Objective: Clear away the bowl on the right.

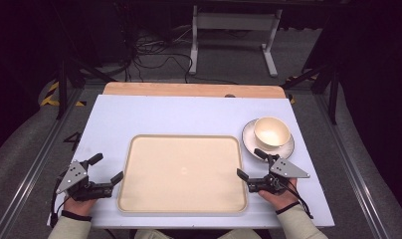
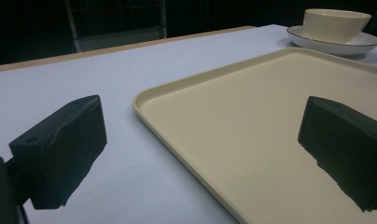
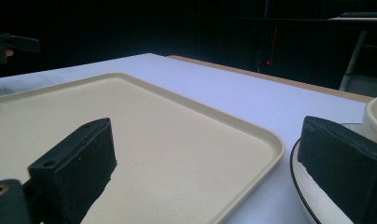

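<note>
A cream tray (image 1: 183, 173) lies flat at the near middle of the white table (image 1: 114, 119); its sunken bed carries nothing. Beyond its far right corner, close beside the rim but apart from it, a white saucer (image 1: 250, 140) with a thin dark edge line holds an upright cream cup (image 1: 271, 132); the cup's inside looks bare. The tray is plain, matt, with rounded corners and a low raised lip. No writing is legible on any item. The left gripper (image 1: 105, 170) rests just left of the tray, jaws spread, pinching nothing. The right gripper (image 1: 249, 164) sits at the tray's right edge beside the saucer, jaws likewise spread wide.
</note>
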Motion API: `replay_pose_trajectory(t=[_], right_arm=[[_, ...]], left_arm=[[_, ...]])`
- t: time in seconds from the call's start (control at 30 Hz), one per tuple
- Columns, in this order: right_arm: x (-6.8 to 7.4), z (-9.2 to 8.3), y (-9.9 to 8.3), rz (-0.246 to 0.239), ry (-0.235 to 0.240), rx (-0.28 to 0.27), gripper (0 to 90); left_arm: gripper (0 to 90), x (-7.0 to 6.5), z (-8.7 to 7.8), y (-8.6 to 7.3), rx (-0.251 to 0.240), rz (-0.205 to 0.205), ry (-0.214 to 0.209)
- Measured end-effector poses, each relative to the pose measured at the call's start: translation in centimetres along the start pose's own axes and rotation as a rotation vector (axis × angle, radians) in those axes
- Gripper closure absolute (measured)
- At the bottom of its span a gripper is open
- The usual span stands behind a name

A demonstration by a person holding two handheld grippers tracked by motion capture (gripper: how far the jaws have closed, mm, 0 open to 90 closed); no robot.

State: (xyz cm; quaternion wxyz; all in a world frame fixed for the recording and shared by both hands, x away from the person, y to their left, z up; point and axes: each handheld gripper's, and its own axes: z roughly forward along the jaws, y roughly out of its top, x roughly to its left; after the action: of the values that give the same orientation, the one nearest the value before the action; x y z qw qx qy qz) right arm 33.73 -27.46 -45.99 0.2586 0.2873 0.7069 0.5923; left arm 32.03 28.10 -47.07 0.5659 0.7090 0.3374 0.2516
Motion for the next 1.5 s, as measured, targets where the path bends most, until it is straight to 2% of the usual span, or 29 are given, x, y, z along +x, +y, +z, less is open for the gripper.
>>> replay_pose_trajectory(t=[0.83, 1.0, 1.13, 1.37, 1.5], right_arm=[[-0.2, 0.0, 0.0, 0.027, -0.012, -0.002, 3.9], [-0.2, -0.1, 0.0, 0.029, -0.021, -0.003, 6.1], [-0.2, 0.0, 0.1, 0.054, -0.022, -0.005, 7.0], [0.0, -0.2, 1.1, 0.042, -0.019, -0.015, 8.7], [-0.1, -0.3, 1.5, 0.065, -0.009, -0.014, 14.4]], left_arm=[[1.3, 0.0, -0.1, 0.1, -0.020, -0.005, -0.007], [1.3, 0.0, -0.2, 0.1, -0.018, -0.006, -0.010], [1.3, 0.0, -0.2, 0.1, -0.019, -0.007, -0.009], [1.3, 0.0, -0.2, 0.1, -0.020, -0.008, -0.010], [1.3, 0.0, -0.2, 0.1, -0.019, -0.008, -0.010]])
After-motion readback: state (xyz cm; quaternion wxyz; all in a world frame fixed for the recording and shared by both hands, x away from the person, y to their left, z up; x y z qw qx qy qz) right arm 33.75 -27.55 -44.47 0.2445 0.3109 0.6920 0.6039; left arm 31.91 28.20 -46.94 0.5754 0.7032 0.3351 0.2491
